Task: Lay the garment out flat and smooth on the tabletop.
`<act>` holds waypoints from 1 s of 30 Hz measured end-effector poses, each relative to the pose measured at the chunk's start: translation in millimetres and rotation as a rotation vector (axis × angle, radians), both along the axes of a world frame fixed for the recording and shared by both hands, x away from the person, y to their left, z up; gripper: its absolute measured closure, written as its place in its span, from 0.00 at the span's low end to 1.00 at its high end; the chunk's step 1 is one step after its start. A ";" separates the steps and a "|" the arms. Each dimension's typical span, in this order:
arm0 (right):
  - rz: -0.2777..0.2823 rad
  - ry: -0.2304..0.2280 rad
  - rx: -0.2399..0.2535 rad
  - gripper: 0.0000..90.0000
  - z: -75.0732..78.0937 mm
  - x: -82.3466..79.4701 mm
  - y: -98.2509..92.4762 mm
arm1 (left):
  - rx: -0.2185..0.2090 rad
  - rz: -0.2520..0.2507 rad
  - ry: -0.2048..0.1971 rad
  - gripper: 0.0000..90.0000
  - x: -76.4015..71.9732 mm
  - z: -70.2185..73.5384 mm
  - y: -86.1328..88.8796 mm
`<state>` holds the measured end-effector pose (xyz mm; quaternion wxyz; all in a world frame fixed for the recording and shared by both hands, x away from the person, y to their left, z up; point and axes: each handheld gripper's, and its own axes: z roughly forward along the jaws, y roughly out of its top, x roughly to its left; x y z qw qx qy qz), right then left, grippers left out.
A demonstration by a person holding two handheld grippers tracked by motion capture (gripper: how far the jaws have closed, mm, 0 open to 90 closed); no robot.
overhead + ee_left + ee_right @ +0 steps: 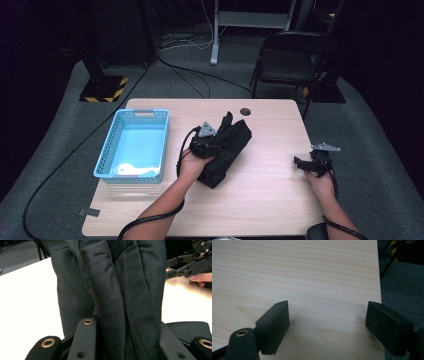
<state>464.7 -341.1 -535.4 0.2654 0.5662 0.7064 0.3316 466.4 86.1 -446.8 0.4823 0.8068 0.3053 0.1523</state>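
Left hand-held gripper [212,142] clamping unlabelled black garment [227,150], wooden table [270,190]

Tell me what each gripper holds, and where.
Left gripper clamps a bunched fold of the black garment, near its middle. Right gripper is open, holding nothing.

No text, label, brand or number can be read in any of the views. The only sign is a yellow and black warning stripe pattern on a floor base plate [104,88], far beyond the left tool [206,141] and to its left. It carries no letters. A similar striped patch [393,245] shows on the floor beyond the right tool [327,325], also without words.
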 end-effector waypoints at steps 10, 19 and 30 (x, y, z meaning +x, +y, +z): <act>0.001 0.000 0.000 0.20 0.0 0.0 0.0 | 0.018 -0.016 0.045 0.81 0.4 -16.6 -5.7; 0.004 0.000 0.001 0.20 0.0 -0.3 0.3 | 0.018 -0.044 0.064 0.79 0.0 -31.7 -14.2; 0.008 0.000 0.001 0.20 0.0 -0.8 0.6 | 0.003 -0.055 0.087 0.73 0.2 -51.9 -24.6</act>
